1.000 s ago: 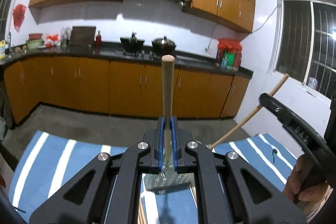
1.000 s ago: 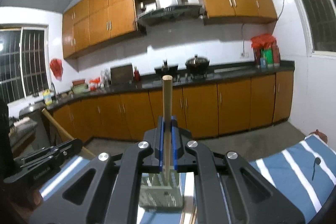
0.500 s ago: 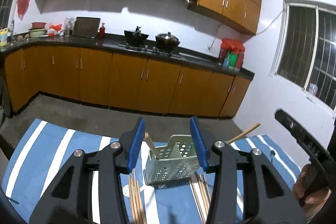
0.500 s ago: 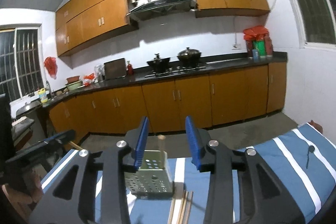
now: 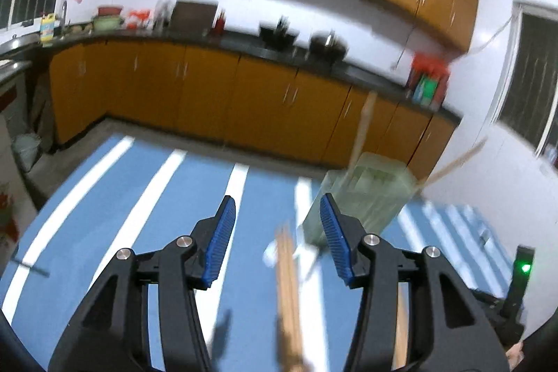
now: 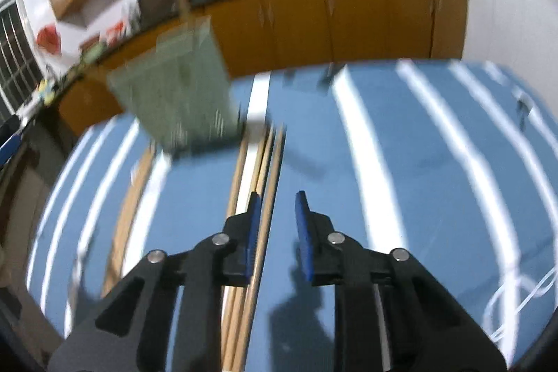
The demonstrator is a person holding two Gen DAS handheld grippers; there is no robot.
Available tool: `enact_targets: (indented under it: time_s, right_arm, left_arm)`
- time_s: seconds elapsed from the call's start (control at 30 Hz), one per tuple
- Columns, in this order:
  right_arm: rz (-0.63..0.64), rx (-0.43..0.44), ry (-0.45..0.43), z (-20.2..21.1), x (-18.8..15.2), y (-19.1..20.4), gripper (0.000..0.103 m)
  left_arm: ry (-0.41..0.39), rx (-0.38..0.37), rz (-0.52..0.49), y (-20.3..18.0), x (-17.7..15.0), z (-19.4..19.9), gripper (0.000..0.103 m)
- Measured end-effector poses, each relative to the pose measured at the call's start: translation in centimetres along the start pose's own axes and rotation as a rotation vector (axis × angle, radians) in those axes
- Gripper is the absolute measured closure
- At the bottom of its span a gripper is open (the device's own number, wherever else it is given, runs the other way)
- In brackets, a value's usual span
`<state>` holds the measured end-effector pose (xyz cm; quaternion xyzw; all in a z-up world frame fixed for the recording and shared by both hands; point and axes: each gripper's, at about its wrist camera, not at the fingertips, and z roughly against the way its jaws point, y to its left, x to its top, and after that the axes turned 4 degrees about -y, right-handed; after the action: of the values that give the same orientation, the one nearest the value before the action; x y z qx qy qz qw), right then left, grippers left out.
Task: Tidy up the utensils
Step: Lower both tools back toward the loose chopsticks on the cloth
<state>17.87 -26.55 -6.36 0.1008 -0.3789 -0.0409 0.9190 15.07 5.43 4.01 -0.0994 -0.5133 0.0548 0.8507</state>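
Note:
A pale green perforated utensil basket (image 5: 362, 194) stands on the blue and white striped cloth (image 5: 139, 232), with wooden sticks (image 5: 362, 124) standing in it. It also shows in the right wrist view (image 6: 178, 89), blurred. My left gripper (image 5: 277, 239) is open and empty above loose wooden sticks (image 5: 287, 285) lying on the cloth, left of the basket. My right gripper (image 6: 277, 232) is open and empty, low over a bundle of wooden sticks (image 6: 259, 197) lying right of the basket.
More sticks lie on the cloth left of the basket in the right wrist view (image 6: 129, 208). Orange kitchen cabinets (image 5: 209, 100) and a dark counter stand behind the table. The other gripper's body with a green light (image 5: 521, 271) sits at the right.
Both grippers have opened and let go of their sticks, which now stand in the basket. Both have since swung down and away toward the loose sticks on the cloth.

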Motion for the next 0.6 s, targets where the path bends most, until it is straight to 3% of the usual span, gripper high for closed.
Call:
enact_targets:
  time_s: [0.07,0.23,0.33,0.6]
  right_arm:
    - [0.010,0.011,0.045,-1.2,-1.6,0.6,0.083]
    - [0.030,0.014,0.087,-2.7,-3.9,1.5,0.083]
    - [0.067,-0.004,0.088,-2.5,-3.7,2.0,0.094]
    - [0.041,-0.107,0.061,-2.2,-3.1,0.0,0.095]
  left_arm:
    - [0.071,0.013,-0.010,0.4,-1.9,-1.2,0.060]
    - [0.237,0.010,-0.010,0.7,-6.6,-3.8,0.064]
    - [0.289,-0.008,-0.008,0.6,-8.1,-4.6,0.067]
    - [0.349,-0.063,-0.038,-0.3,-10.3,-4.9,0.077]
